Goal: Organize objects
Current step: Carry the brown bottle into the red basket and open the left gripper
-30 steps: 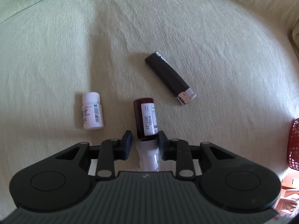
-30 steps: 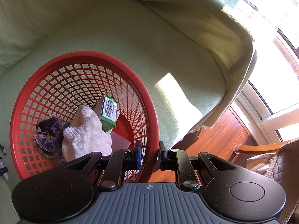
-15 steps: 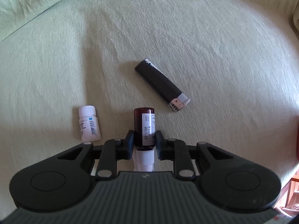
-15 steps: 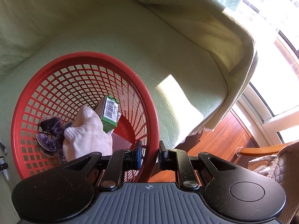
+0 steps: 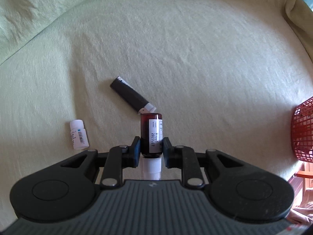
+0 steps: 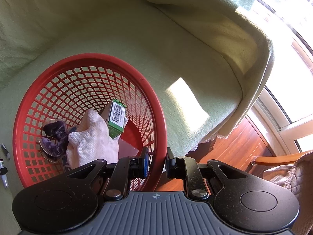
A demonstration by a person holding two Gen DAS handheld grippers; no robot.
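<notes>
The left gripper (image 5: pixel 151 146) is clamped on a smooth dark-red glass bottle (image 5: pixel 151 135) with a ribbed white cap, held clear above the nubbly pale-green sofa cover (image 5: pixel 176 49), where a white plastic pill bottle (image 5: pixel 79 134) and a flat black lighter (image 5: pixel 132 95) lie. The right gripper (image 6: pixel 156 161) pinches the solid rim of the round red plastic lattice basket (image 6: pixel 58 90), which holds a woven white cloth (image 6: pixel 92 139), a green carton (image 6: pixel 115 117) and a purple velvet scrunchie (image 6: pixel 54 137).

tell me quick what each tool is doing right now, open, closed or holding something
Left tool: closed on the dark red bottle, holding it.
Right tool: closed on the rim of the red basket.
</notes>
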